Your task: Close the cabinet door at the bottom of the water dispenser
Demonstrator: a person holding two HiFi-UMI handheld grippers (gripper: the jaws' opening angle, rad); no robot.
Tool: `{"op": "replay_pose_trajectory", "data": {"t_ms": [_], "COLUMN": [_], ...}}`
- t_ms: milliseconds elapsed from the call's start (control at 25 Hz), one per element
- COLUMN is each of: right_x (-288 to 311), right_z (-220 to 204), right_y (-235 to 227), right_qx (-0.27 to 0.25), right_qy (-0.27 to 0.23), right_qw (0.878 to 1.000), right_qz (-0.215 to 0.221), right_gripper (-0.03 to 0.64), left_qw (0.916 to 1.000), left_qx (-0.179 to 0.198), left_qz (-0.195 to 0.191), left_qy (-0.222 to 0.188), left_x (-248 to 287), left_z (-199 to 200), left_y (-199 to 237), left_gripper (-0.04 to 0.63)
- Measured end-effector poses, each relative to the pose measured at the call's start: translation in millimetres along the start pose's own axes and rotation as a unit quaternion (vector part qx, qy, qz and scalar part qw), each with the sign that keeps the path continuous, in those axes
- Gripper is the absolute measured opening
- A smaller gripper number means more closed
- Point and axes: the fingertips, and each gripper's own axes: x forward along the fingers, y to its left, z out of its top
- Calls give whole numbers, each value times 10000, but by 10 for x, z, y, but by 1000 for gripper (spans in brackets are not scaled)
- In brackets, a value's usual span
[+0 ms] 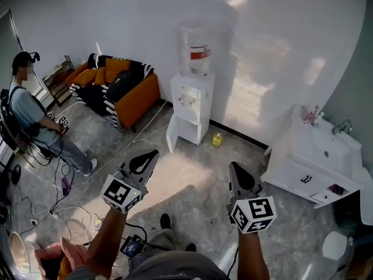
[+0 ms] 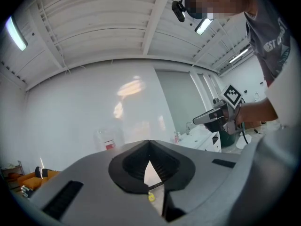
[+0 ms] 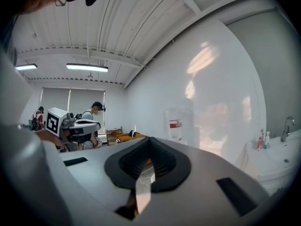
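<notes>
The floor (image 1: pixel 192 182) is grey marbled tile, glossy, with a patch of sun on it and loose cables (image 1: pixel 76 210) trailing at the left. The water dispenser (image 1: pixel 192 98) stands against the white wall (image 1: pixel 116 16), well apart from both grippers. Its bottom cabinet door (image 1: pixel 172 140) hangs open, swung out to the left, and a small yellow bottle (image 1: pixel 217 139) sits on the floor just beside the base. An orange sofa (image 1: pixel 125 92) stands to the left, a white sink cabinet (image 1: pixel 315 156) to the right. Another person (image 1: pixel 35 121) stands by the sofa. The left gripper (image 1: pixel 152 154) and right gripper (image 1: pixel 233 167) point toward the dispenser, each with jaws pressed together on nothing.
</notes>
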Motion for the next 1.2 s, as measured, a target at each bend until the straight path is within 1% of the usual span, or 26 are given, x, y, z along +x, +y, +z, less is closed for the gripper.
{"op": "replay_pose_trajectory", "data": {"t_ms": [120,240,480,800,1000,1200], "right_x": [132,355,936,1717,2115,2376], "right_z": [-4,21,62,143,180,230], "right_y": [-40,-82,-68,7,43,105], "right_qx": [-38,-88,-144,-178,-222,-288], "right_qy": [51,68,166,283,370,343], "right_qw": [9999,9998,9989,9971,9956,9942], "right_qz": [-91,-194,-410,-686,-836,-977], "right_gripper": [25,25,25,25,25,25], "left_qw": [9999,9999,9992,9979,9969,9955], "left_qx": [-1,-79,-290,-456,-573,-663], "left_qz": [-85,-126,-181,-395,-514,-574], "left_qy": [-66,-76,-224,-227,-189,-364], "left_x": [104,232,515,846,1000,1075], "left_z": [-31,-136,-365,-668,-878,-959], "left_y": [129,351,978,1775,2145,2426], "left_gripper": [15,15,15,15,15,15]}}
